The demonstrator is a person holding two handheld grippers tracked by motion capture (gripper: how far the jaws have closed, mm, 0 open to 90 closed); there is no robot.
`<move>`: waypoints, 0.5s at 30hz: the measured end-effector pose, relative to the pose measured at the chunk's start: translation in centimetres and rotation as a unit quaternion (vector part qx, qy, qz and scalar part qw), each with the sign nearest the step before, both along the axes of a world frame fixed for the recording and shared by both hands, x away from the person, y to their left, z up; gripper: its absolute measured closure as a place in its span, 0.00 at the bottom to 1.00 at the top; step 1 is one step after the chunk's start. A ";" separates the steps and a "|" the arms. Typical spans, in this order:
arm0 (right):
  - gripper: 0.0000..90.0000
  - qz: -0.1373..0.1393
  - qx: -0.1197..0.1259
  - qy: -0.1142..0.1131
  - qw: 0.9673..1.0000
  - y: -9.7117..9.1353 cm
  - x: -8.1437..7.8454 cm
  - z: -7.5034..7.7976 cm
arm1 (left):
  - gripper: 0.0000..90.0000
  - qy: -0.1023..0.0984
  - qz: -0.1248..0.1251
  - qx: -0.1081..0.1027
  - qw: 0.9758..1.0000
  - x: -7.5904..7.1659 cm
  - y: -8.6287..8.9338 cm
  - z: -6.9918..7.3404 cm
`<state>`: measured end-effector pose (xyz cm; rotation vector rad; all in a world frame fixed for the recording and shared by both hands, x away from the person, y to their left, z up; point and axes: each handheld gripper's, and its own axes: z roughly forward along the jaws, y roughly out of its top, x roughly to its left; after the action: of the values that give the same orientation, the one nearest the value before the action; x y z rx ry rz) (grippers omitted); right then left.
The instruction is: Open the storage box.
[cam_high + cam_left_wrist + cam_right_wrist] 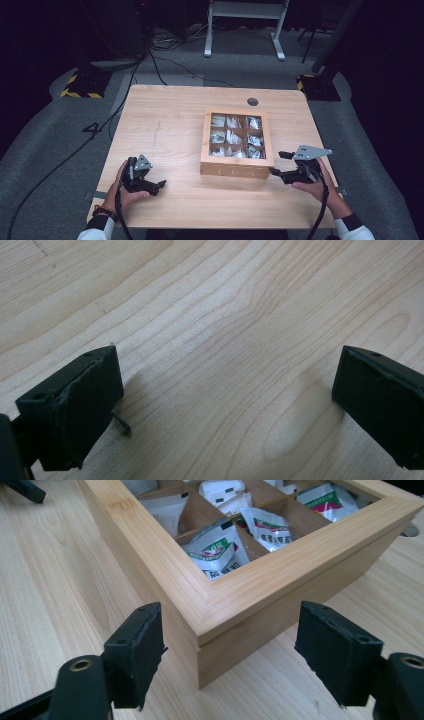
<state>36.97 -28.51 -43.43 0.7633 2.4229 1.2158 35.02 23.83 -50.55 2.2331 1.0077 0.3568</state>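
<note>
A wooden box [237,169] with a windowed lid stands right of the table's middle, and white sachets [234,136] lie in its compartments. My right gripper [279,163] is held at the box's near right corner, open. In the right gripper view the box corner [220,600] pokes between the two wide-apart jaws of my right gripper [232,655], and neither pad touches the wood. The lid frame rests on the base with a thin seam showing. My left gripper [157,187] rests near the front left of the table, open, and in its own view my left gripper [225,400] has bare wood between its jaws.
The wooden table [165,125] has a round cable hole [252,101] at its back edge. On the floor behind stand a white desk frame [245,30] and yellow-black striped stand bases [80,87]. Cables run along the floor at the left.
</note>
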 end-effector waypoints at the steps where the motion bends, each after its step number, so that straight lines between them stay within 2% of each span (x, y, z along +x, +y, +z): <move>1: 0.30 0.001 -0.004 0.004 1.000 0.4 0.1 -0.2 | 0.00 0.000 0.000 0.000 1.000 0.0 0.0 0.0; 9: 0.34 -0.006 -0.024 0.019 1.000 1.1 0.6 -1.0 | 0.00 0.000 0.000 0.000 1.000 0.0 0.0 0.0; 15: 0.34 -0.004 -0.017 0.027 0.999 1.2 0.8 -1.2 | 0.00 0.000 0.000 0.000 1.000 0.0 0.0 0.0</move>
<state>37.82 -27.32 -44.65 0.8039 2.4755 1.1627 35.02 23.83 -50.55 2.2332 1.0076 0.3568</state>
